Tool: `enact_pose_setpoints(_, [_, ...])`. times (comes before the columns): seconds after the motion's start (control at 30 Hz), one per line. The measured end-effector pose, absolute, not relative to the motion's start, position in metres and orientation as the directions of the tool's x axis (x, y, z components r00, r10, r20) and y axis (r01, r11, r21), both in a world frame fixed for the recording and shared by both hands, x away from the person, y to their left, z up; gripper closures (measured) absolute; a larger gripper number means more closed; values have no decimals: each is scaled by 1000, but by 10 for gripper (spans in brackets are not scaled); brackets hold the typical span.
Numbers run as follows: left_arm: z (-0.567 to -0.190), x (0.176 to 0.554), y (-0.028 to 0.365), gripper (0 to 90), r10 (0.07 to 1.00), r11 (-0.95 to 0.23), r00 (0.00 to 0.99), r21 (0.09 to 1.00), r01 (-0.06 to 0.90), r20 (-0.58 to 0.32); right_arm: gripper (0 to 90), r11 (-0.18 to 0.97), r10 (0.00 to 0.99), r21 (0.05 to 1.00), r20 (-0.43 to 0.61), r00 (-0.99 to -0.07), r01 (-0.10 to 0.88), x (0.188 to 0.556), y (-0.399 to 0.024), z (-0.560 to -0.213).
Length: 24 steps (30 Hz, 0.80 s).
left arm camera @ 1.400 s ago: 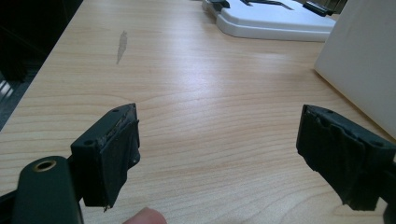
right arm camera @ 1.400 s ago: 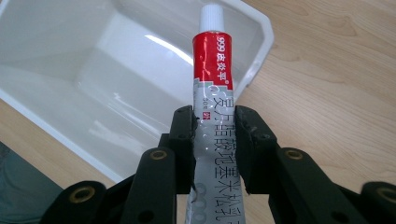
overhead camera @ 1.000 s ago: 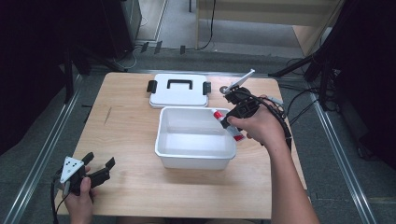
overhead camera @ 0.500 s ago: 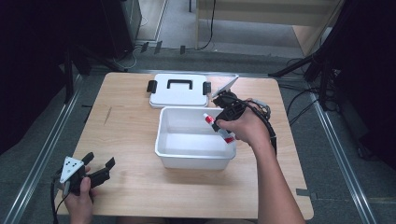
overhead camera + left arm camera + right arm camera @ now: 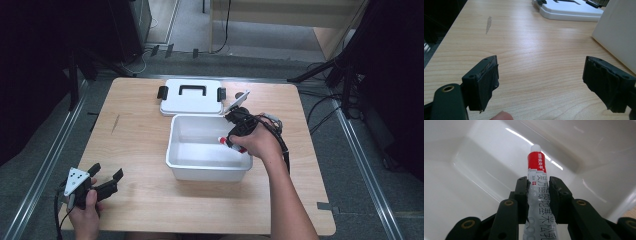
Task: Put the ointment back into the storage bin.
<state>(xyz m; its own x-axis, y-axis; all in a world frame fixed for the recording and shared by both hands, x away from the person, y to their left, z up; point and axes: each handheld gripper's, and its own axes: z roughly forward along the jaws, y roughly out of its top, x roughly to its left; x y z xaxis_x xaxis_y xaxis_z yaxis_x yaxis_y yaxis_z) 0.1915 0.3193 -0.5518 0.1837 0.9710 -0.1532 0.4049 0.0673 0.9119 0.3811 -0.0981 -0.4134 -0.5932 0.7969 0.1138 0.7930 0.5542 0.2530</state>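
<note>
My right gripper (image 5: 538,186) is shut on a red-and-white ointment tube (image 5: 537,167), whose white cap points down into the white plastic bin (image 5: 469,157). From above, that gripper (image 5: 231,142) reaches over the bin's (image 5: 200,172) right side, with the tube (image 5: 223,141) inside it above the bottom. The bin's white lid (image 5: 192,97) with black handle and clasps lies flat behind the bin. My left gripper (image 5: 105,177) rests open at the table's front left corner, its jaws wide apart over bare wood (image 5: 541,72), nothing between them.
The wooden table (image 5: 135,130) has free room left of the bin and along the front. A grey smear (image 5: 488,23) marks the wood at far left. In the left gripper view the bin wall (image 5: 619,30) stands at right. Cables lie on the floor around.
My right gripper has carried the tube from beside the bin's right rim leftward and down into the bin. The left gripper has stayed still.
</note>
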Motion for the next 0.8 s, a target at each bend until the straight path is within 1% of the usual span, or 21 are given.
enact_pose_setpoints(0.37, [-552,192,319,143,971,65,184,912,405,-151,711,597,784,206,54,-618,775,382,-83,-431])
enact_pose_setpoints(0.8, [-552,192,319,143,971,65,186,913,404,-152,710,605,787,166,26,-617,779,386,-78,-446])
